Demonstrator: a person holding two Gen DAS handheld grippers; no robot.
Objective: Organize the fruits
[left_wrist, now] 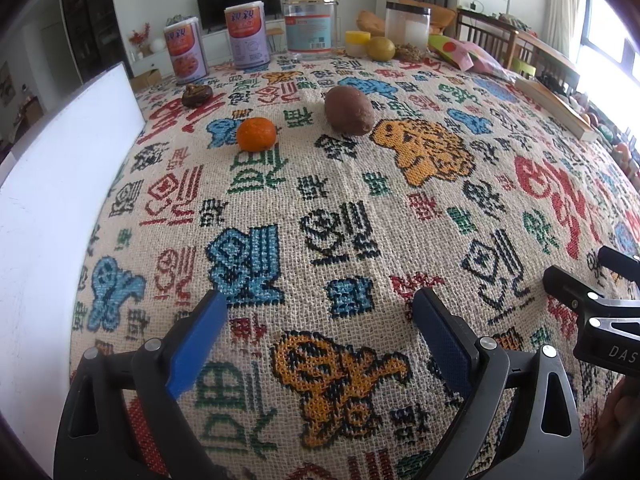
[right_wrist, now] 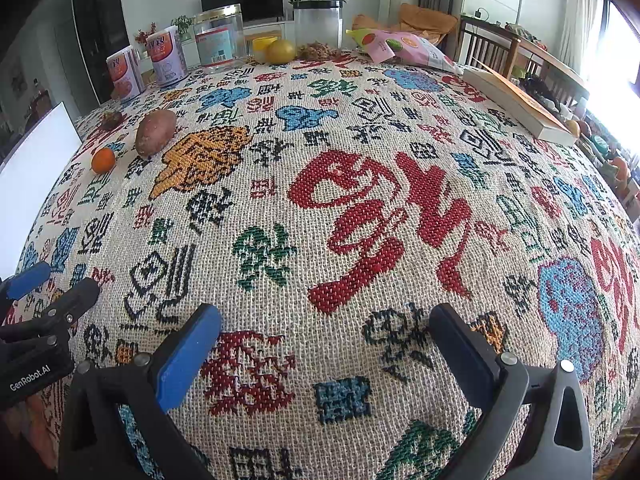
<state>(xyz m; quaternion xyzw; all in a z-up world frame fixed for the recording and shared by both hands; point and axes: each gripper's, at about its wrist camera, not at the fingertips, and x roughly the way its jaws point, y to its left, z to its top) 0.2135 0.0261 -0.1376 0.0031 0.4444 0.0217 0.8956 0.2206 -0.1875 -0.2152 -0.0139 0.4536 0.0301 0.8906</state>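
A small orange tangerine (left_wrist: 256, 133) lies on the patterned tablecloth (left_wrist: 320, 216), with a brown sweet potato (left_wrist: 349, 111) to its right and a dark mangosteen (left_wrist: 196, 95) farther back left. A yellow round fruit (left_wrist: 380, 48) sits at the far edge. My left gripper (left_wrist: 320, 312) is open and empty, well short of the tangerine. In the right wrist view my right gripper (right_wrist: 326, 326) is open and empty over the cloth; the tangerine (right_wrist: 103, 160), sweet potato (right_wrist: 155, 132) and mangosteen (right_wrist: 111, 119) lie far to its upper left.
A white board (left_wrist: 52, 200) stands along the left edge. Two cans (left_wrist: 186, 50), clear jars (left_wrist: 308, 24), a yellow-lidded pot (left_wrist: 357, 43) and a snack bag (right_wrist: 404, 46) line the far edge. A book (right_wrist: 516, 100) lies at the right. Chairs stand beyond.
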